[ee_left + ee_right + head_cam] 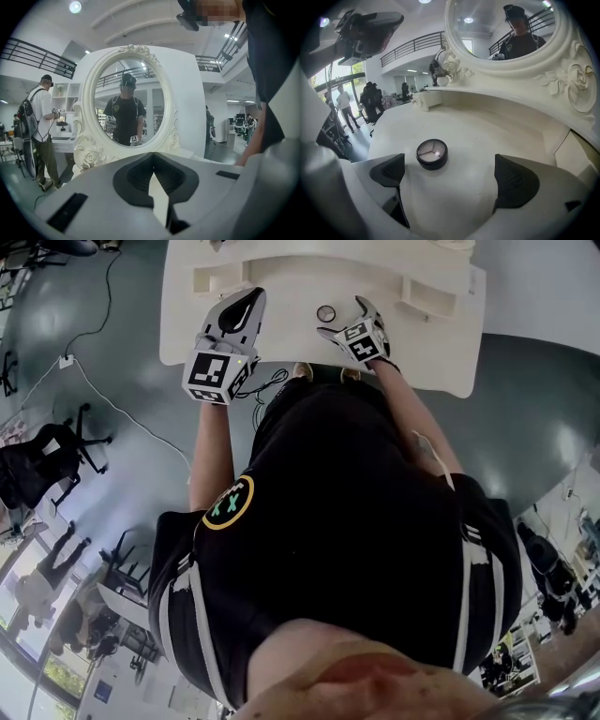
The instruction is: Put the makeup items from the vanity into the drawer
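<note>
at the left of the scene the left tongs [153, 161] are pressed together with nothing between them, raised over the near left part of the white worktop [187, 320] and pointed at the oval mirror [127, 77] in its carved frame. they are probably held there idle, out of the way, while the other hand does the picking. just right of them, toward the middle of the worktop and well short of the mirror's base, lies the task's thing: a small round compact [431, 153] with a dark rim and a pale, glinting lid, flat on the surface and touched by nothing. it is the only makeup item that can be made out on the worktop. to its right the right tongs [450, 177] are spread wide and empty, held low over the surface with the gap facing the compact, which sits just ahead of the gap and nearer its left side. that wide spread looks chosen to clear the lid's full width, so this reads as the approach before a grasp, the pickup not yet made. no open drawer can be picked out in any view, so where the compact must go cannot be told.
</note>
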The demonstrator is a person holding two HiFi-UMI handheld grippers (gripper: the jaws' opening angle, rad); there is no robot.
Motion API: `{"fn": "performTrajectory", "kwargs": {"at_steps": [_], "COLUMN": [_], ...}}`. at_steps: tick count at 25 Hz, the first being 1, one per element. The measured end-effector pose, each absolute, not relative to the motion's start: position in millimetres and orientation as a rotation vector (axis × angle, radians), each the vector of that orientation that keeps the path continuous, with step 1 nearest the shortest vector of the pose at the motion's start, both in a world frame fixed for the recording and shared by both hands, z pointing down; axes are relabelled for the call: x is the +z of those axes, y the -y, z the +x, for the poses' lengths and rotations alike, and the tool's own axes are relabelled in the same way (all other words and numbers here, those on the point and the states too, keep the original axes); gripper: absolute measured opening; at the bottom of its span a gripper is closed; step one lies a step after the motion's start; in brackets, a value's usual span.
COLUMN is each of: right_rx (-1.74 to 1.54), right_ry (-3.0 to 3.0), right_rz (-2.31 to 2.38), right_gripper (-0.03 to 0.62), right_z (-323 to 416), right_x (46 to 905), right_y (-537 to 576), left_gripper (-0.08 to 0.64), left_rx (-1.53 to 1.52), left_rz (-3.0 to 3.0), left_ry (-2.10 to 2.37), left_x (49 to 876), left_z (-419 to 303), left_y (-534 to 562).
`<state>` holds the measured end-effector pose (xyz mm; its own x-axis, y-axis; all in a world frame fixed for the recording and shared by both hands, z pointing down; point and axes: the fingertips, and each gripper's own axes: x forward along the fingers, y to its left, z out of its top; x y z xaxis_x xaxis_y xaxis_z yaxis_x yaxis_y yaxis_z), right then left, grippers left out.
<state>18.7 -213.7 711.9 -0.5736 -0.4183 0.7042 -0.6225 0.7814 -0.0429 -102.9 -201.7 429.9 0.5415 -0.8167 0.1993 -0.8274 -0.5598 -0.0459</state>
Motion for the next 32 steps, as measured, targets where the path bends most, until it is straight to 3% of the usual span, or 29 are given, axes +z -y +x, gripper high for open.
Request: {"fn": "performTrajectory", "kwargs": {"at_steps": [9,18,24,27,32], "right_rx": [0.343,0.311,0.308,0.269,0.274], "right_ry": [2.245,2.272,2.273,2.282,2.278], "right_rz": [0.749,0.646,0.622,0.577,0.576], "right_gripper": [0.593,0.381,0.320,0.228,0.225], "right_z": [19.5,11.7,10.6,4.1,4.0], "right_x": [711.8,708.6,709.9,705.8,702.3], "right_y": [216.0,210.7,209.5,203.5,201.0], "left_gripper": [0.018,0.018,0.018,0.018,0.018], "left_rx": [0.311,0.324,0.318,0.319,0.321], "left_rz": [2.707,2.703,2.709,2.712,2.710], "left_ry": [1.452,1.457,1.457,1.458,1.462], "left_x": [430.3,432.7,432.5,430.2,426.0], "left_z": [-97.3,-97.3,-96.1,-96.5,-98.1], "left_y": [200.9,201.4,201.9,200.9,199.2]}}
